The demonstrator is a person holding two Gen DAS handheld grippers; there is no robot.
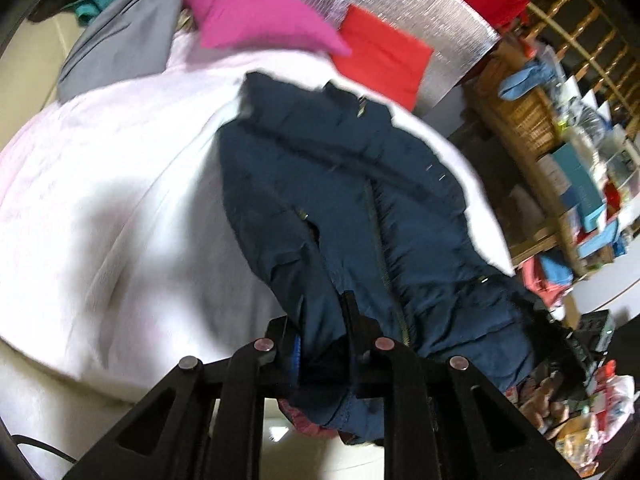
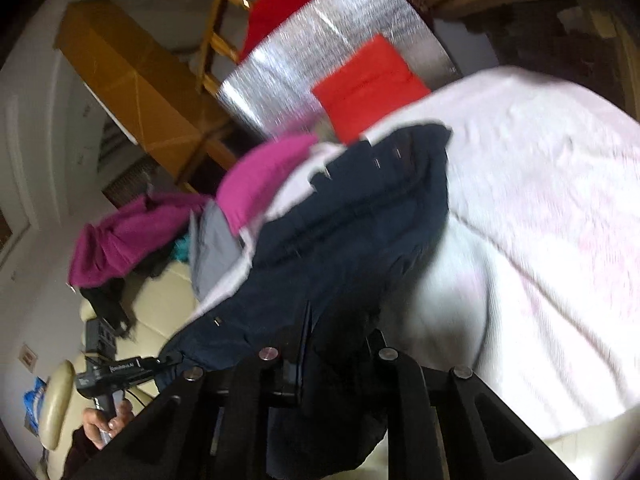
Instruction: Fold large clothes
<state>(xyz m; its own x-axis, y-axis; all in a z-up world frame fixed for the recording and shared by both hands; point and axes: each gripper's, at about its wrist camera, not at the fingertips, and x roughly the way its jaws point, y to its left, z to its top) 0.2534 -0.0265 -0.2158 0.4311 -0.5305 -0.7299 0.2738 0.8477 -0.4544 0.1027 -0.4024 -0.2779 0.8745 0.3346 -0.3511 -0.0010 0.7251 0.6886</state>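
Note:
A dark navy puffer jacket (image 1: 336, 184) lies stretched over a white and pale pink bed cover (image 1: 120, 184), zip facing up. My left gripper (image 1: 320, 332) is shut on the jacket's near hem. My right gripper (image 2: 336, 344) is shut on another part of the jacket's (image 2: 344, 216) near edge, and the fabric bunches over its fingers. The left gripper also shows in the right wrist view (image 2: 120, 372), held in a hand at the lower left. The bed cover (image 2: 540, 216) fills the right of that view.
A pink pillow (image 1: 256, 20), a red cushion (image 1: 380, 56) and a silver foil panel (image 1: 420, 28) are at the far end of the bed. Grey cloth (image 1: 120, 40) lies at the far left. Cluttered shelves (image 1: 580, 140) stand right. A magenta garment (image 2: 128, 236) lies on a cream sofa (image 2: 160, 312).

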